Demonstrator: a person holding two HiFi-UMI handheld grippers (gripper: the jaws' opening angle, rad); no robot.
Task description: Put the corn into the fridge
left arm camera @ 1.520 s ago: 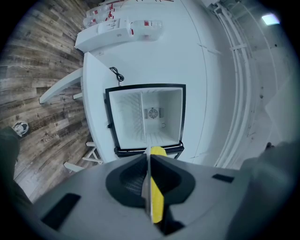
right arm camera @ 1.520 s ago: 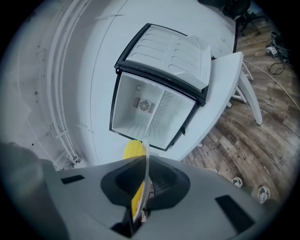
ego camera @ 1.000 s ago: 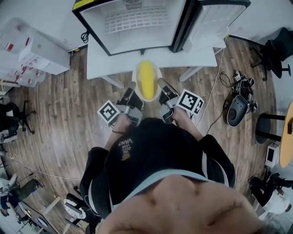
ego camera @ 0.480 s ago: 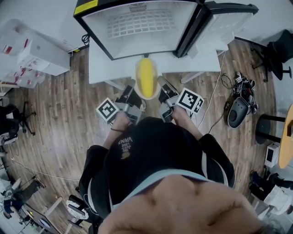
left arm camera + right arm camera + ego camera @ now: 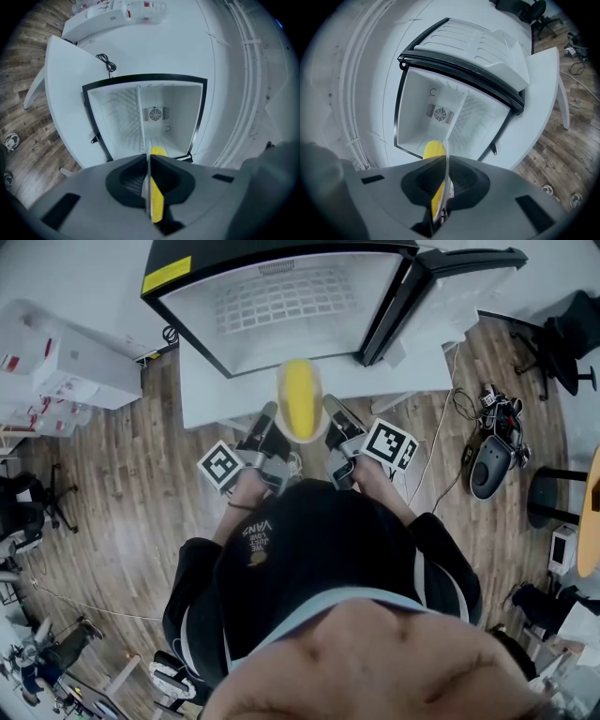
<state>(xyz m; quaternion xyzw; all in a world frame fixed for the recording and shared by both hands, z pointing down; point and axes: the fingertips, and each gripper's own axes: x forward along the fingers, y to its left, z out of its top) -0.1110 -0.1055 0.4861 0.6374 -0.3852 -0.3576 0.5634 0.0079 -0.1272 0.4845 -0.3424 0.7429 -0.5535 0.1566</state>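
A yellow corn cob [image 5: 299, 399] lies on a pale, thin plate [image 5: 279, 382], carried in the air in front of the open fridge [image 5: 281, 298]. My left gripper [image 5: 268, 416] is shut on the plate's left rim and my right gripper [image 5: 330, 412] on its right rim. In the left gripper view the jaws [image 5: 149, 161] pinch the plate's thin edge [image 5: 149, 192], with the corn [image 5: 157, 201] just right of it. In the right gripper view the jaws [image 5: 444, 161] clamp the rim [image 5: 446, 176], with the corn [image 5: 434, 150] to its left. The fridge cavity [image 5: 157, 117] looks empty and has a wire shelf.
The fridge stands on a white table [image 5: 202, 381], its door [image 5: 455, 282] swung open to the right. Around it is wood floor, with white boxes [image 5: 56, 348] at the left. A grey device and cables [image 5: 492, 460] and a black chair [image 5: 572, 343] are at the right.
Both grippers have carried the plate and corn toward the fridge, which now looks larger and closer. The grip on the plate is unchanged.
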